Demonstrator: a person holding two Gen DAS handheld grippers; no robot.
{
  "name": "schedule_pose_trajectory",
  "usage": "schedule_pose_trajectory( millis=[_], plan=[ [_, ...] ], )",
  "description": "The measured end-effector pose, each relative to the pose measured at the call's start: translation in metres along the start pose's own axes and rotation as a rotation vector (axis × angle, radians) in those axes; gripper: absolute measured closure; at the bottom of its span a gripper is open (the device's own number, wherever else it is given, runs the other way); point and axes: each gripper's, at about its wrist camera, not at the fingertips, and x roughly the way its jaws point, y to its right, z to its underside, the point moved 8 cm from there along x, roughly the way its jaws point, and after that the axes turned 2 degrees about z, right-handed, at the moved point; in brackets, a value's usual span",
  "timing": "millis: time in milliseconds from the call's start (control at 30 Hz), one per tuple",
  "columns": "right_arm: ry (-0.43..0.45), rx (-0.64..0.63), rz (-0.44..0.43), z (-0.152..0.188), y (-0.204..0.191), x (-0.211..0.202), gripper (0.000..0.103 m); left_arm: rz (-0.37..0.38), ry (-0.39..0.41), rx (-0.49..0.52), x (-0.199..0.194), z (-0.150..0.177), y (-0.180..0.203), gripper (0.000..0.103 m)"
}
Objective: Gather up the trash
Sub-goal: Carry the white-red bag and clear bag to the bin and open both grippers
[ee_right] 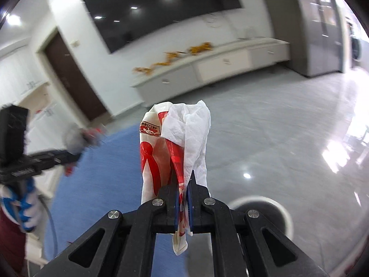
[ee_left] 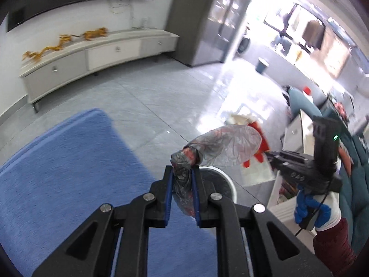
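My left gripper (ee_left: 182,173) is shut on a crumpled clear-grey plastic bag (ee_left: 226,146) with red bits inside, held in the air above a round white bin (ee_left: 221,182) with a dark liner. My right gripper (ee_right: 184,184) is shut on a red-and-white plastic wrapper (ee_right: 152,152) together with a white tissue (ee_right: 193,129). That gripper (ee_left: 269,155) also shows in the left wrist view, right of the bag, with the wrapper (ee_left: 258,143) behind the bag. The left gripper (ee_right: 78,155) and its bag (ee_right: 76,138) show blurred at the left of the right wrist view. The bin (ee_right: 283,214) lies low right there.
A blue rug (ee_left: 69,175) covers the floor at left; grey tiles (ee_left: 161,92) lie beyond. A long white TV cabinet (ee_left: 96,55) with orange ornaments stands under a wall screen (ee_right: 161,7). A teal sofa (ee_left: 355,173) and a white low table (ee_left: 293,143) are at right. A blue bin (ee_left: 261,65) stands far off.
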Motion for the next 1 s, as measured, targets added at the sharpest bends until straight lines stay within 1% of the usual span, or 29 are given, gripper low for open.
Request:
schedule_pose_trajectory(
  millis=[100, 200, 267, 333, 400, 467, 533, 567, 600, 633, 667, 700, 800, 867, 933, 1000],
  plan=[
    [-0.042, 0.031, 0.093, 0.028, 0.043, 0.004, 0.097, 0.012, -0.06, 0.027, 0.041, 0.002, 0.034, 0.089],
    [-0.097, 0.078, 0.143, 0.061, 0.081, 0.018, 0.097, 0.019, -0.123, 0.032, 0.082, 0.007, 0.056, 0.089],
    [-0.14, 0.097, 0.169, 0.078, 0.093, 0.033, 0.097, 0.011, -0.168, 0.035, 0.109, 0.014, 0.065, 0.089],
    [-0.175, 0.117, 0.185, 0.092, 0.107, 0.044, 0.097, 0.018, -0.204, 0.027, 0.13, 0.023, 0.07, 0.088],
    [-0.208, 0.136, 0.193, 0.101, 0.123, 0.059, 0.096, 0.026, -0.221, 0.017, 0.149, 0.028, 0.077, 0.087],
    [-0.232, 0.151, 0.192, 0.11, 0.127, 0.069, 0.094, 0.059, -0.238, -0.011, 0.168, 0.03, 0.08, 0.087],
    [-0.261, 0.159, 0.204, 0.12, 0.136, 0.082, 0.091, 0.075, -0.256, -0.043, 0.182, 0.036, 0.078, 0.078],
    [-0.274, 0.161, 0.215, 0.122, 0.137, 0.088, 0.087, 0.082, -0.259, -0.05, 0.187, 0.039, 0.081, 0.071],
    [-0.283, 0.167, 0.221, 0.126, 0.14, 0.093, 0.076, 0.088, -0.259, -0.051, 0.19, 0.041, 0.082, 0.064],
    [-0.286, 0.179, 0.225, 0.129, 0.142, 0.096, 0.066, 0.095, -0.257, -0.053, 0.191, 0.044, 0.081, 0.06],
    [-0.284, 0.188, 0.228, 0.131, 0.144, 0.097, 0.063, 0.101, -0.25, -0.058, 0.191, 0.044, 0.081, 0.052],
    [-0.281, 0.192, 0.228, 0.131, 0.144, 0.097, 0.062, 0.106, -0.243, -0.063, 0.189, 0.043, 0.081, 0.049],
    [-0.281, 0.188, 0.242, 0.135, 0.147, 0.092, 0.062, 0.108, -0.219, -0.08, 0.182, 0.038, 0.08, 0.049],
    [-0.264, 0.174, 0.254, 0.13, 0.144, 0.084, 0.062, 0.098, -0.169, -0.095, 0.165, 0.031, 0.075, 0.049],
    [-0.225, 0.158, 0.247, 0.118, 0.132, 0.072, 0.062, 0.047, -0.102, -0.103, 0.141, 0.022, 0.062, 0.049],
    [-0.178, 0.124, 0.249, 0.102, 0.114, 0.056, 0.062, -0.021, -0.005, -0.098, 0.109, 0.011, 0.051, 0.049]
  ],
)
